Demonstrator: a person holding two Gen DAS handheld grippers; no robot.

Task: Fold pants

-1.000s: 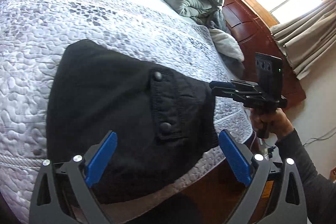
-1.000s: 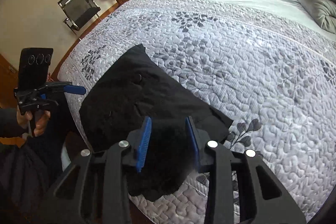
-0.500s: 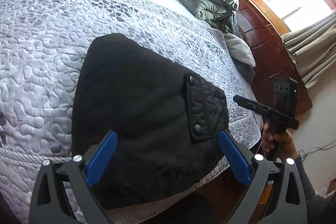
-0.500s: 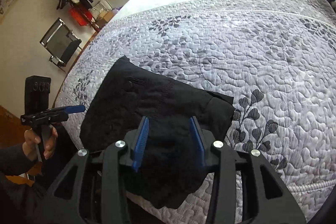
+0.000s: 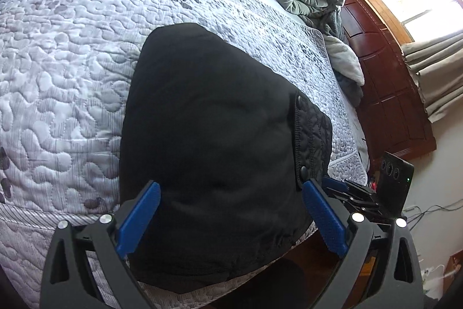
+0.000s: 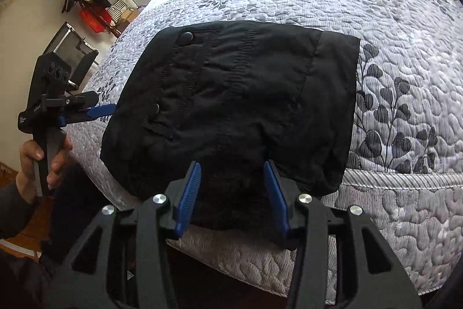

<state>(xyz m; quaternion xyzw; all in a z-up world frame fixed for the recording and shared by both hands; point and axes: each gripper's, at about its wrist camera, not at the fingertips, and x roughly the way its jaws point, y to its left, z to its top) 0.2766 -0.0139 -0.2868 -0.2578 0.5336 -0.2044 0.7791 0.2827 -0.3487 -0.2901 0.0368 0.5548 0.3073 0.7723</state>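
The folded black pants point(image 6: 231, 106) lie at the near edge of the bed point(image 6: 405, 62), on its grey quilt. The left gripper point(image 5: 231, 217) hangs above them, jaws spread wide and holding nothing; in the right wrist view it is edge-on, so its gap cannot be read there, though the hand point(image 6: 37, 155) gripping it shows. The right gripper point(image 6: 233, 193) is partly open over the pants' near edge; whether its pads touch cloth is unclear. The left view shows only its side, half hidden.
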